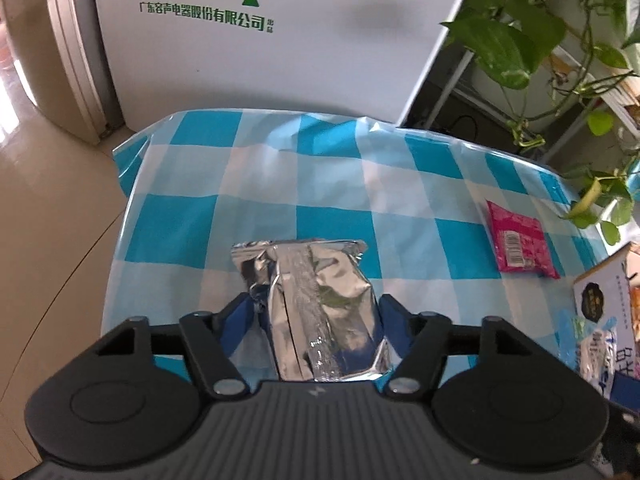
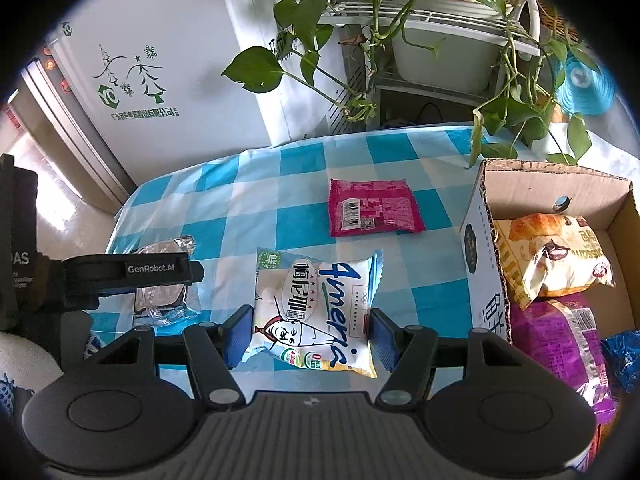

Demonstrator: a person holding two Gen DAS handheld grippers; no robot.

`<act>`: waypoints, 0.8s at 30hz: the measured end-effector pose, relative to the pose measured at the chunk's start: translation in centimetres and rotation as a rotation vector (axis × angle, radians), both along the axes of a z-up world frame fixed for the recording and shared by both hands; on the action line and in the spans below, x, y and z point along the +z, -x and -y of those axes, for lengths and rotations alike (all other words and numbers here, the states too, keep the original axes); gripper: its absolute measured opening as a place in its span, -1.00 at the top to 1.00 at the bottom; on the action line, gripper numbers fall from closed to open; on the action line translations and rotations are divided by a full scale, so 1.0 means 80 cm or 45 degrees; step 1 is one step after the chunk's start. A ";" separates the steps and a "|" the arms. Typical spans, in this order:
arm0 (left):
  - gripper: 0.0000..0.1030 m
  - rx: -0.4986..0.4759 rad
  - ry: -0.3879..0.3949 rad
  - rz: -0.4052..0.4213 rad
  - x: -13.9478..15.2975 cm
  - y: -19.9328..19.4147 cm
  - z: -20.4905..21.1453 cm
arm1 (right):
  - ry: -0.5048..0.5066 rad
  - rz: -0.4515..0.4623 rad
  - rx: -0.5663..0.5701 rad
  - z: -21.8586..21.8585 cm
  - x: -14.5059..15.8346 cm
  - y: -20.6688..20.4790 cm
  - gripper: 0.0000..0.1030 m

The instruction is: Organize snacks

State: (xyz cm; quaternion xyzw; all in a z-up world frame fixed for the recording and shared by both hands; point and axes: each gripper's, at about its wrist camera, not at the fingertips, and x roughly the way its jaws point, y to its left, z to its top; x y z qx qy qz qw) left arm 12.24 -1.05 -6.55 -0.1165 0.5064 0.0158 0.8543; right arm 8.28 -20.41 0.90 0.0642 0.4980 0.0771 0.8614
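White "4meris" packet [image 2: 314,308] sits between right gripper [image 2: 310,336] jaws.

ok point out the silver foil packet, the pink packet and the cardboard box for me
silver foil packet [image 1: 320,304]: left wrist view, middle of its crinkled foil face
pink packet [image 2: 374,208]: right wrist view, centre of its printed back, right of the barcode
cardboard box [image 2: 482,280]: right wrist view, its printed white outer wall

Blue-checked tablecloth [image 1: 256,168], white fridge [image 1: 280,60] behind, trailing pothos [image 2: 360,40], glossy beige floor [image 1: 52,208].
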 end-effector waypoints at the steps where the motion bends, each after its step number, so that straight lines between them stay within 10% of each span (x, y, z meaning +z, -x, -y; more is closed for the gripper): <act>1: -0.26 -0.006 0.004 0.006 0.001 0.002 -0.001 | -0.001 0.000 0.000 0.000 0.000 0.000 -0.33; 24: 0.06 -0.162 -0.020 0.175 0.036 0.025 0.019 | -0.015 0.032 -0.009 0.006 0.012 0.003 -0.32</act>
